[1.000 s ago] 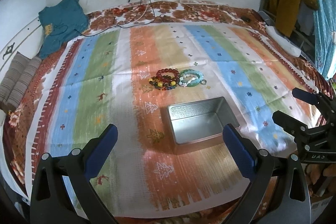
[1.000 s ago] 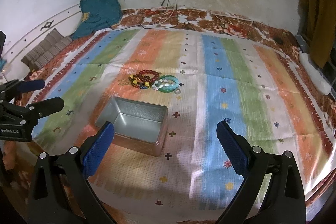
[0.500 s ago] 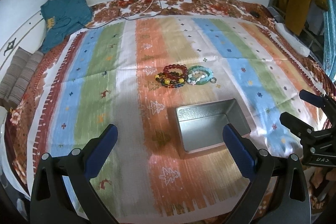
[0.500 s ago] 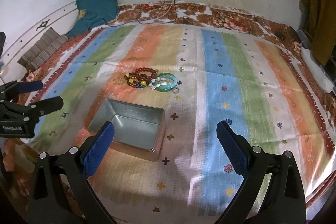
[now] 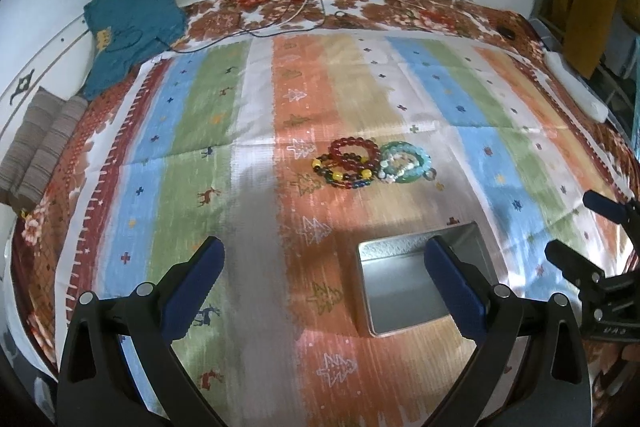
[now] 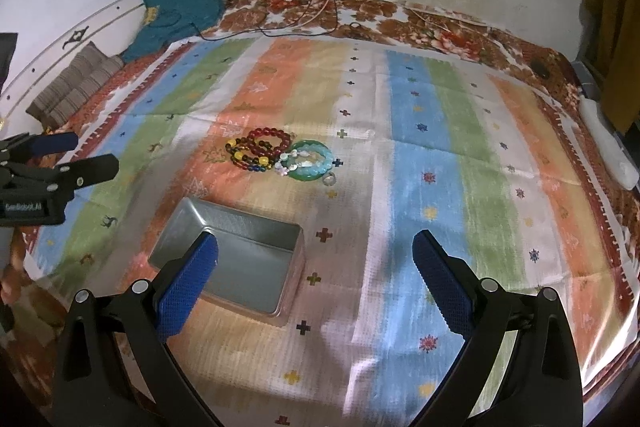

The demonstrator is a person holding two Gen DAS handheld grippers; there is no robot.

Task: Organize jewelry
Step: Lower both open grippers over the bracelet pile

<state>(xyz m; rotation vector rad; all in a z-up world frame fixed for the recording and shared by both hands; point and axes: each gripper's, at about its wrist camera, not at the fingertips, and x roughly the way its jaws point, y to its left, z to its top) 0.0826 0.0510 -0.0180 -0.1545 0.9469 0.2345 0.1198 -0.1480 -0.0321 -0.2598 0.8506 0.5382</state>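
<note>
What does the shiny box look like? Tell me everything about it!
The metal tin is a silvery rectangular box with no lid and nothing inside. It looks like thin, shiny metal with rounded corners. It sits flat and open side up on the striped cloth, nearer the cameras than the bracelets, apart from them. No fingers touch it.

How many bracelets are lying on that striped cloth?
About 4, piled beyond the metal tin: red beads, multicolored beads, white beads, green ring. Overlap may hide others.
</note>
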